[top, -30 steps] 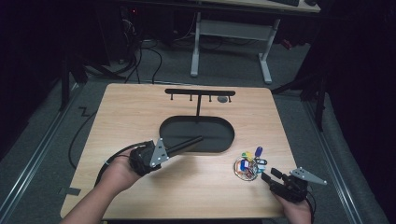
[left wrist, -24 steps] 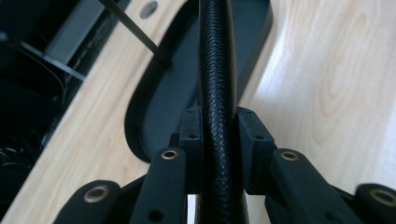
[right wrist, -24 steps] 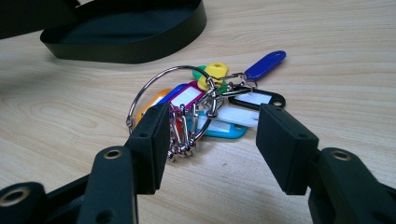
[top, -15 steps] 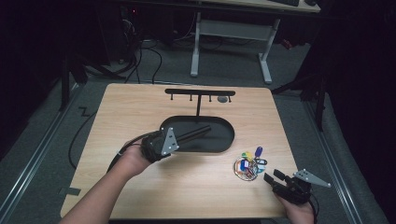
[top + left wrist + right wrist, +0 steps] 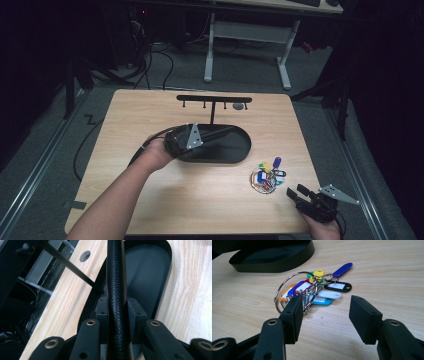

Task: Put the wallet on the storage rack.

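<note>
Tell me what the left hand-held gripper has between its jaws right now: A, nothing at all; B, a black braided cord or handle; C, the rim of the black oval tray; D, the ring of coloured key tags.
B: in the left gripper view, the left hand-held gripper has its jaws closed on a black braided cord that runs up over the black oval tray; the key tags lie apart on the table.
</note>
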`<state>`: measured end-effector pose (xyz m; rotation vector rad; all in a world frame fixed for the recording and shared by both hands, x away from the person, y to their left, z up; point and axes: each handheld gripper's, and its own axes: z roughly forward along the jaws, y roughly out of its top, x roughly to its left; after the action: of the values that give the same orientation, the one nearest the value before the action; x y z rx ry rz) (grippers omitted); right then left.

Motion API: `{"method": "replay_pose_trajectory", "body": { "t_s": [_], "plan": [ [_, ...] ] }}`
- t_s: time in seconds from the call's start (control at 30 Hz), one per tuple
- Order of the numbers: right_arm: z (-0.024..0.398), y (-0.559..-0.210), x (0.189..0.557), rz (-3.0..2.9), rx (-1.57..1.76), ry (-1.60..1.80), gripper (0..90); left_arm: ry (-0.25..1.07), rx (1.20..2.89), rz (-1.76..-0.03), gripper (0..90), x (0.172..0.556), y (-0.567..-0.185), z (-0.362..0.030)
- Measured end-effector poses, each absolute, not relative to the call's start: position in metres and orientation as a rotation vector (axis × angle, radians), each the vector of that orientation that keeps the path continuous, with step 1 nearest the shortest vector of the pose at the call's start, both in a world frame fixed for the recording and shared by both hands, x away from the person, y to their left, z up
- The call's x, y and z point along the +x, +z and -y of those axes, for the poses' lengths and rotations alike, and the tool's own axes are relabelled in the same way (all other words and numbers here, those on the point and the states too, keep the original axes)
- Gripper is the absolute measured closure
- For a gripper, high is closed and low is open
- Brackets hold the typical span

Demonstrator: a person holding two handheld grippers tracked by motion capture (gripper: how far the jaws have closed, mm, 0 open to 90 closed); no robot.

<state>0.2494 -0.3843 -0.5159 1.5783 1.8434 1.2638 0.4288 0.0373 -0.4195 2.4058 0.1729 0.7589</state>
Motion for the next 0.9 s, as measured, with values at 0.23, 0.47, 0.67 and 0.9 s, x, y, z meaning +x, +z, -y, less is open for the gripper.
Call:
{"method": "replay_pose_trajectory", "body": {
  "t_s": [0.23, 0.47, 0.67, 0.9],
  "plan": [
    [0.385, -0.516, 0.249, -1.843, 1.583, 1.272, 45.5, 0.743, 2.405, -0.201, 74.8, 0.447, -0.429, -0.027],
    [0.386, -0.517, 0.249, -1.840, 1.586, 1.280, 45.5, 0.743, 2.427, -0.195, 74.8, 0.456, -0.443, -0.019],
    [0.386, -0.516, 0.247, -1.839, 1.588, 1.282, 45.5, 0.743, 2.417, -0.202, 74.9, 0.462, -0.447, -0.014],
    [0.386, -0.518, 0.248, -1.843, 1.599, 1.280, 45.4, 0.747, 2.413, -0.191, 74.8, 0.468, -0.450, -0.011]
  ]
}}
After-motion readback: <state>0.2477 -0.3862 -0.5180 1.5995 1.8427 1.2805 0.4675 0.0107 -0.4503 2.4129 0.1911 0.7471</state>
